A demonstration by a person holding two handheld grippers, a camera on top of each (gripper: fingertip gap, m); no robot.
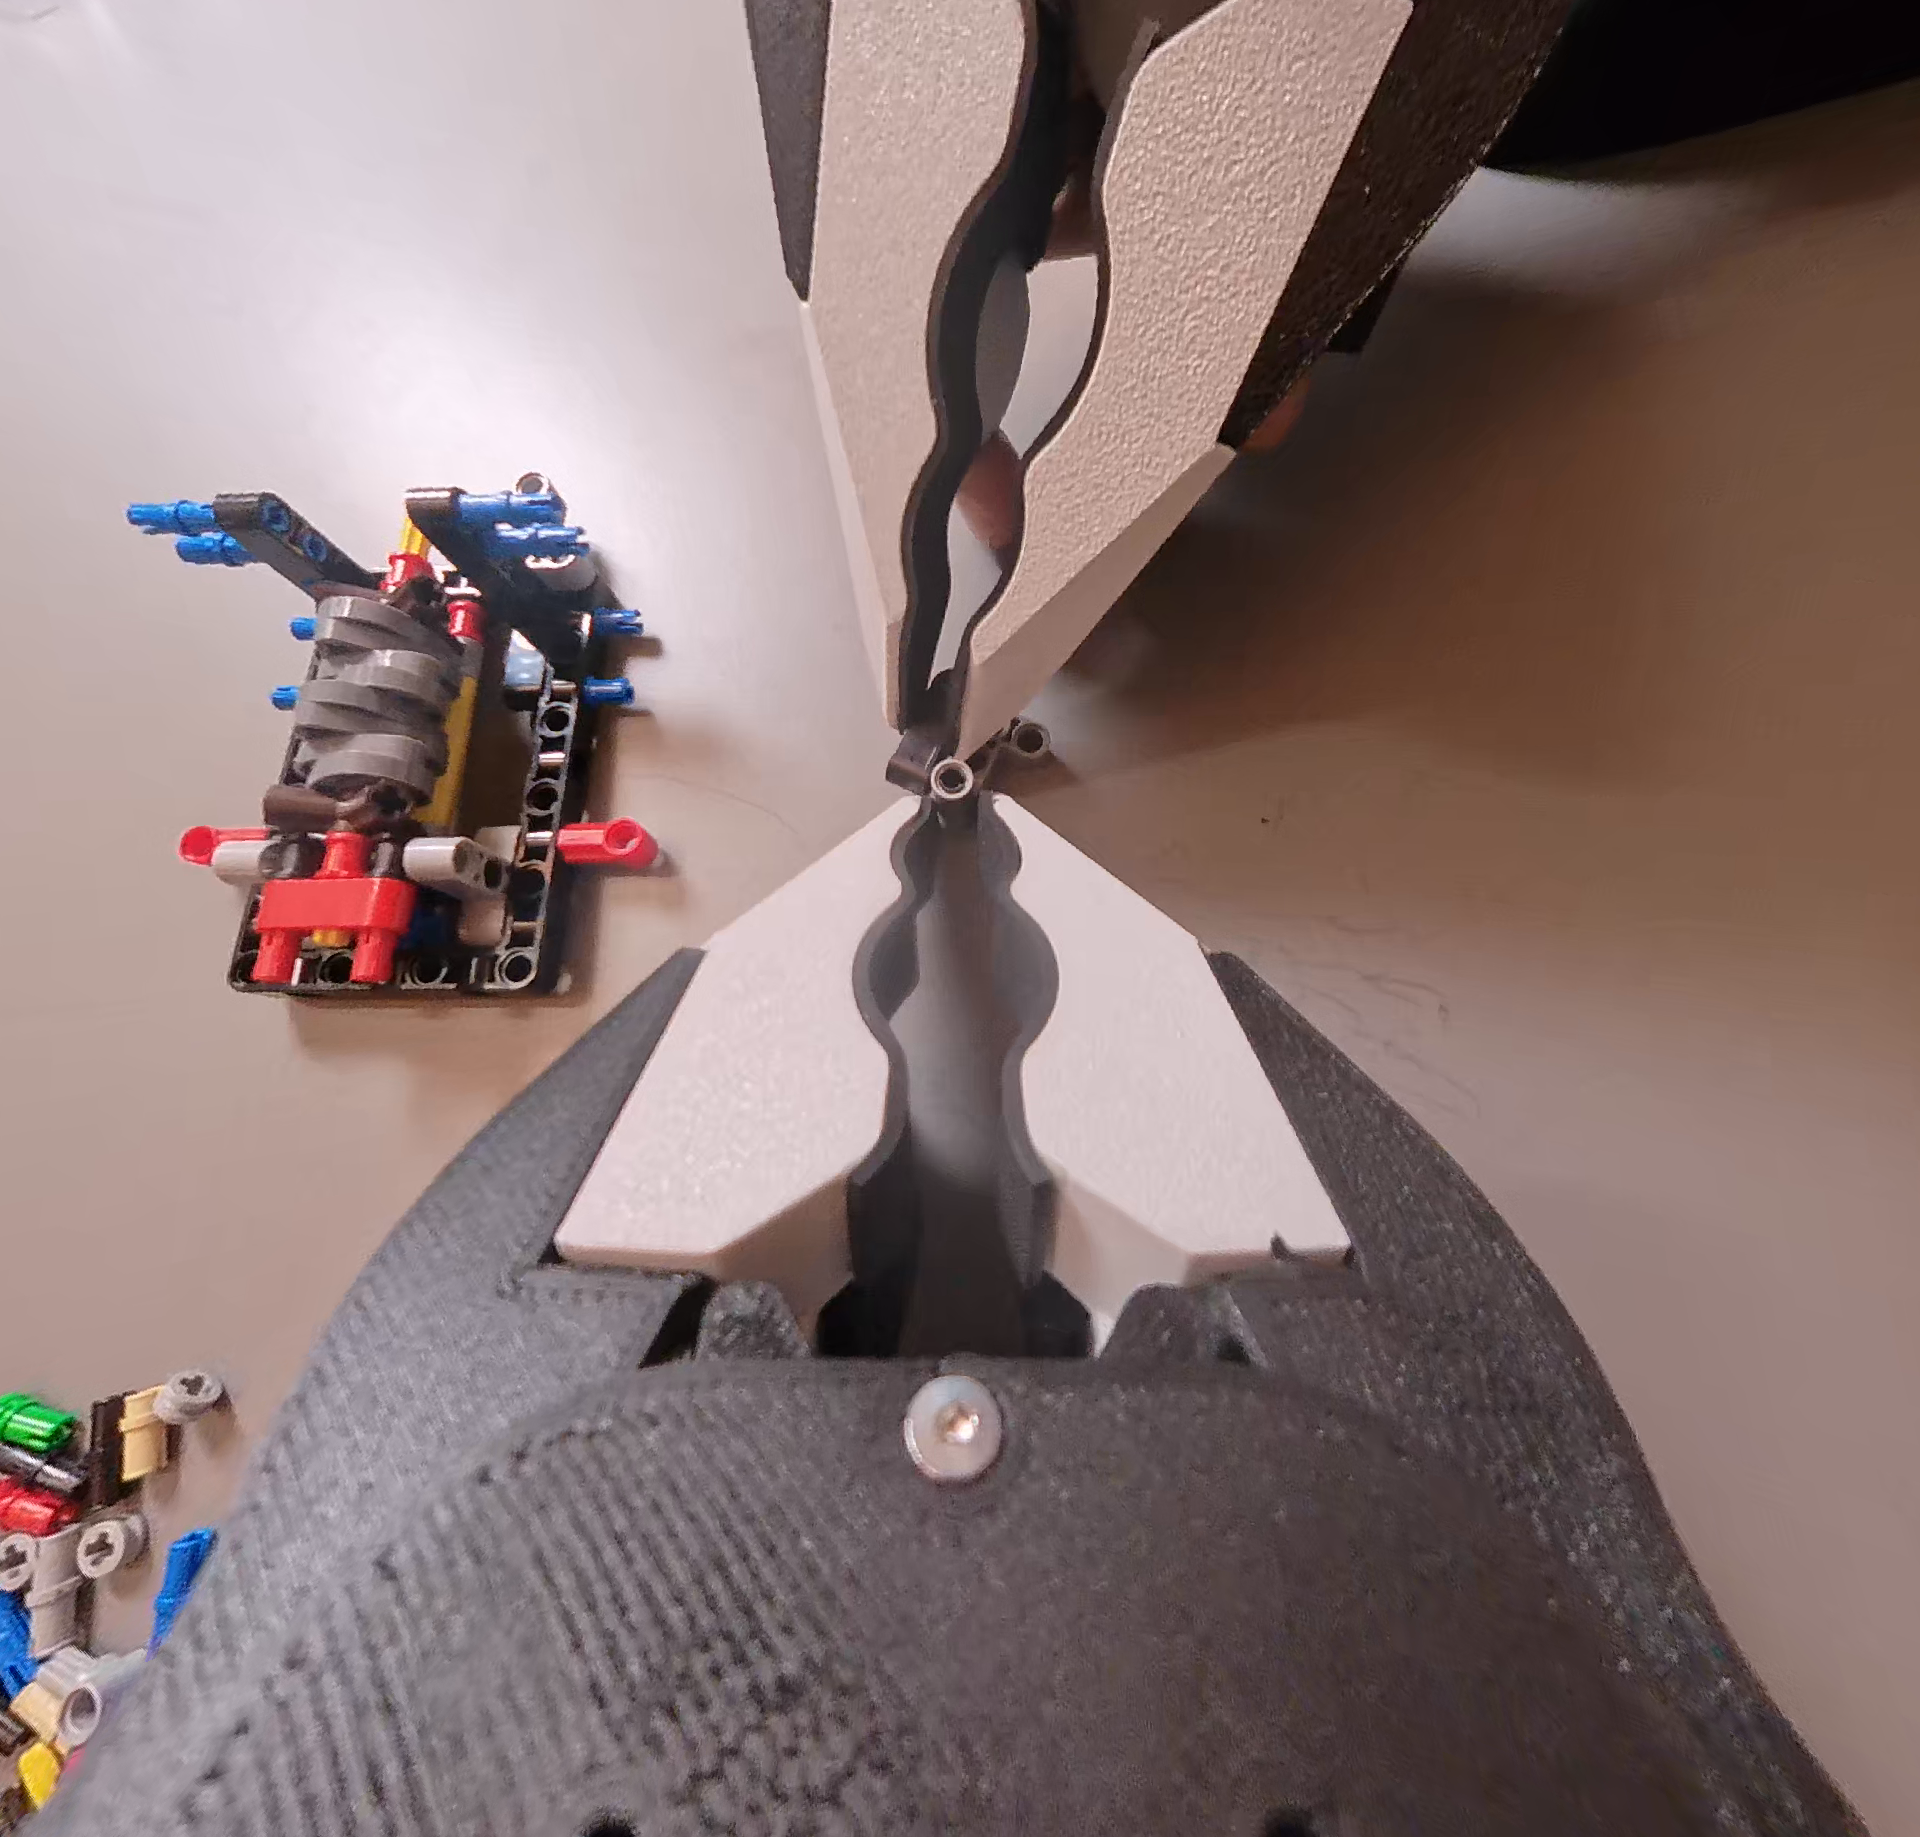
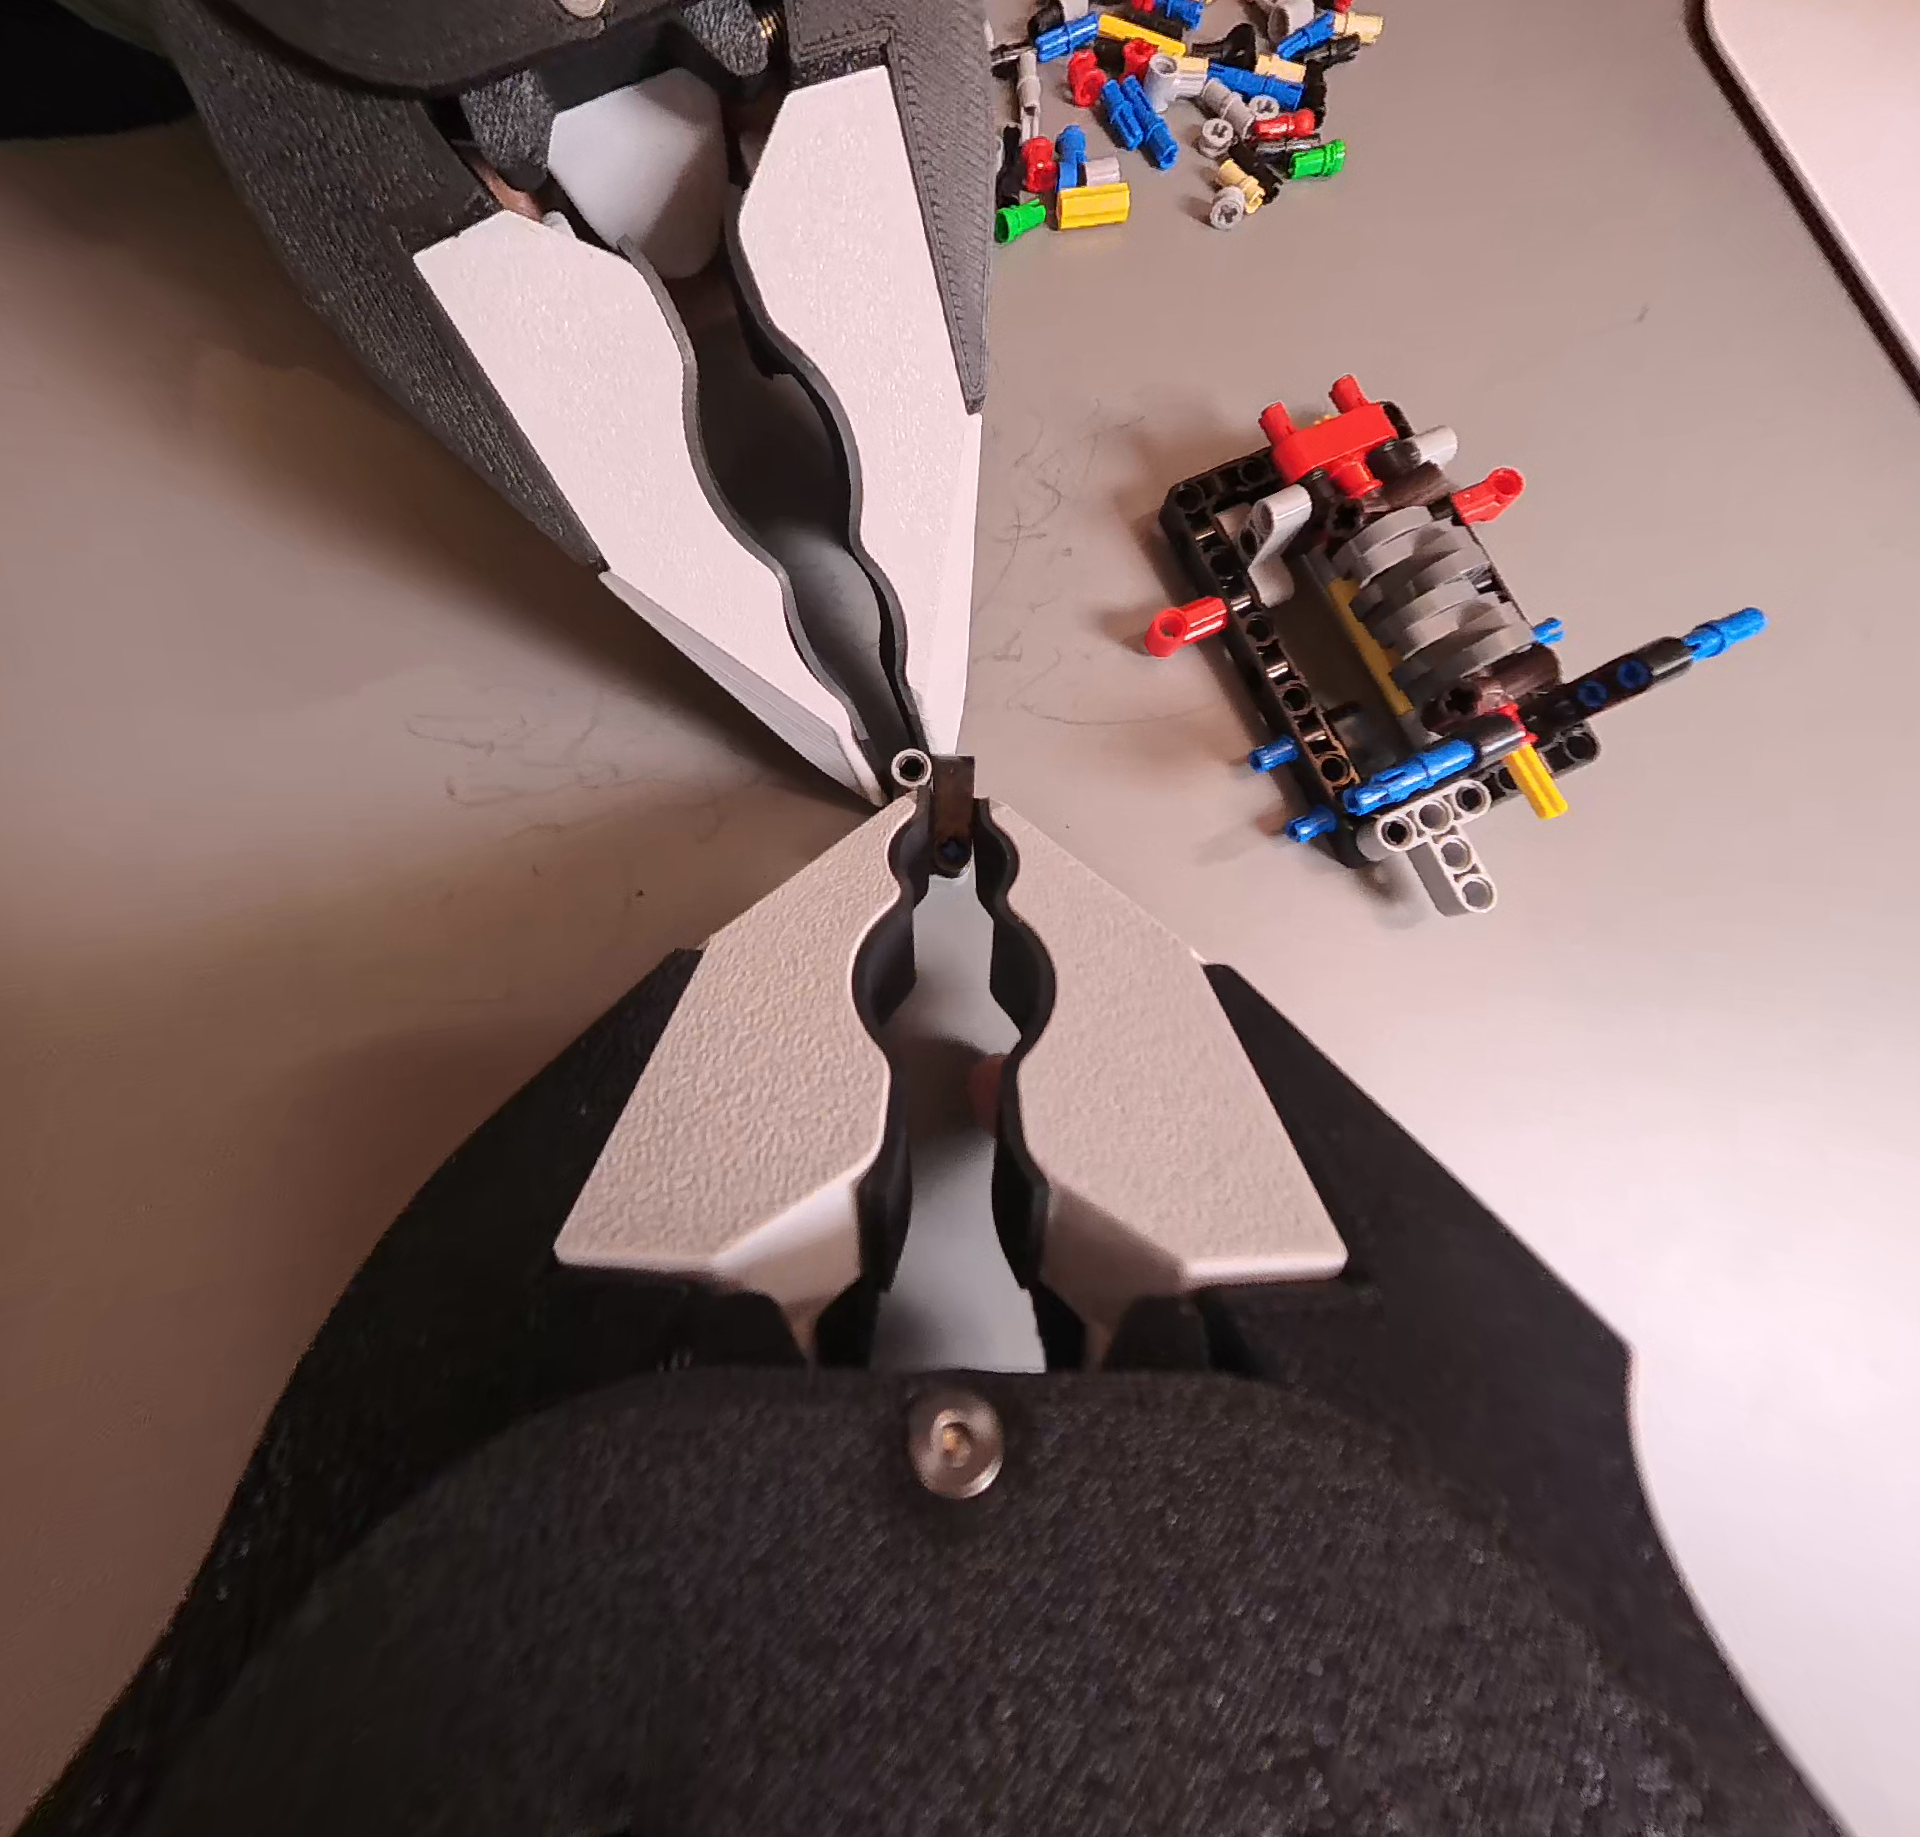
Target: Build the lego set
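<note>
At the nearest point of the left wrist view, the left hand-held gripper (image 1: 951, 800) is seen closed down on a small grey connector (image 1: 953, 777), whose open round end faces up toward the camera. Directly opposite, tip to tip, the right hand-held gripper (image 2: 951, 821) is pinched narrow on a short dark piece (image 2: 952, 795), held with its long axis running along the fingers and pointing at the other tool. In the right wrist view the grey connector is seen just beside the dark piece's free end, on its left; whether the two already touch cannot be told. The coming move is judged to turn on this meeting: the dark piece must be lined up with the connector's hole, so a small sideways correction and then a straight push along the fingers' line are likely needed. Neither tool is nearer than the other; both meet above the counter (image 2: 312, 852).

Farther off, the partly built lego model (image 2: 1392, 634), on a black frame with grey discs and red and blue pins, lies flat on the counter, well apart to the right gripper's right. Beyond it, the heap of loose pieces (image 2: 1164, 73) is spread near the far edge.
</note>
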